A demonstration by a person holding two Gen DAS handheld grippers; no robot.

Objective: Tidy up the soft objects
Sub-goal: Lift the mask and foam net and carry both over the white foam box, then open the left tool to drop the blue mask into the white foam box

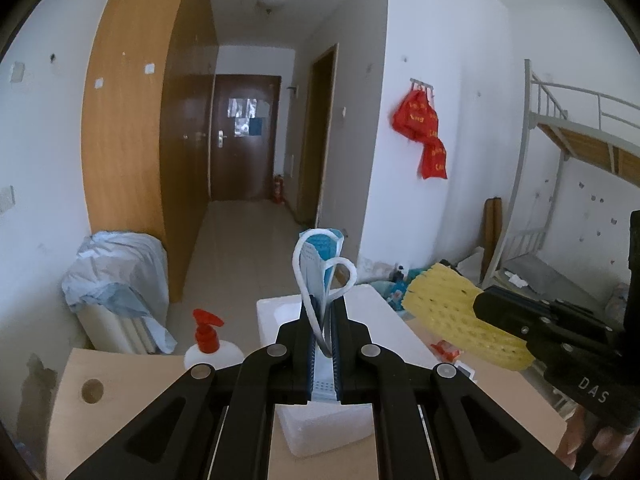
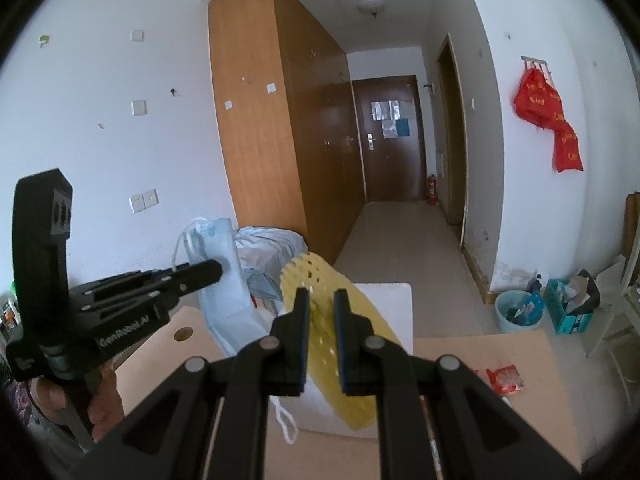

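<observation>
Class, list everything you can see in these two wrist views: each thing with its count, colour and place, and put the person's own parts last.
Face mask: one, blue and white, clamped in the left tool.
Sponge: one, yellow, perforated, clamped in the right tool.
Foam box: one, white, on the table under the tools.
Table: one, light wood, with a round hole.
Pump bottle: one, white with red pump, on the table at left.
Red packet: one, on the table at right.
Red bags: a few, hanging on the wall.
Wardrobe: one, brown.
Left tool: black, shut.
Right tool: black, shut.
Hand: one, holding the left tool's handle.
</observation>
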